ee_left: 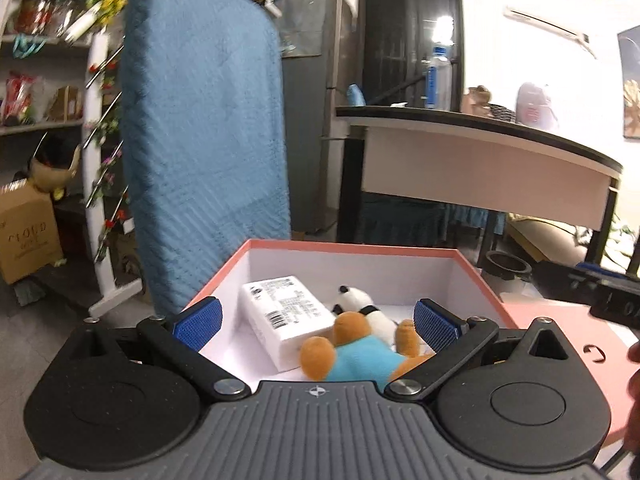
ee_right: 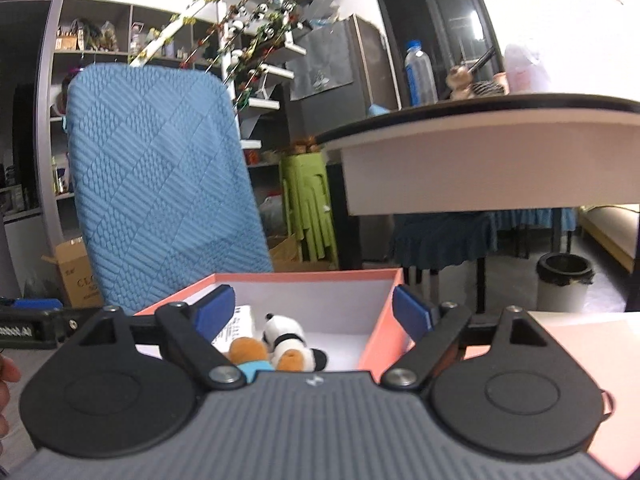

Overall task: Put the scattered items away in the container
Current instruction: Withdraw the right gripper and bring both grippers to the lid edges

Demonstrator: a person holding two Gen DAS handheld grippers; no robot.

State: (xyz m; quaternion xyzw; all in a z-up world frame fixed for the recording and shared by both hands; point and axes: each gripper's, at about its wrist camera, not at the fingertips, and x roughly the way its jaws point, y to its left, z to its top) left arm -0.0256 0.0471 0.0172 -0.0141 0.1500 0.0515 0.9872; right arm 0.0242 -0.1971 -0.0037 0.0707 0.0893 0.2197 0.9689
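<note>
A pink box [ee_left: 352,246] with a white inside sits just ahead of both grippers. Inside lie a white tissue pack [ee_left: 282,314], a panda plush [ee_left: 360,306] and a brown bear plush in a blue shirt [ee_left: 356,356]. My left gripper [ee_left: 318,322] hovers over the box's near edge, open, nothing between its blue pads. In the right wrist view the same box [ee_right: 384,332] holds the panda plush [ee_right: 286,334], the bear plush [ee_right: 250,354] and the tissue pack [ee_right: 236,328]. My right gripper [ee_right: 312,312] is open above the box's right side.
A blue padded chair back [ee_left: 200,128] rises behind the box on the left. A desk [ee_left: 480,160] with a water bottle [ee_left: 438,76] stands behind on the right. The pink lid [ee_left: 576,344] lies right of the box. A black bin [ee_right: 564,280] stands on the floor.
</note>
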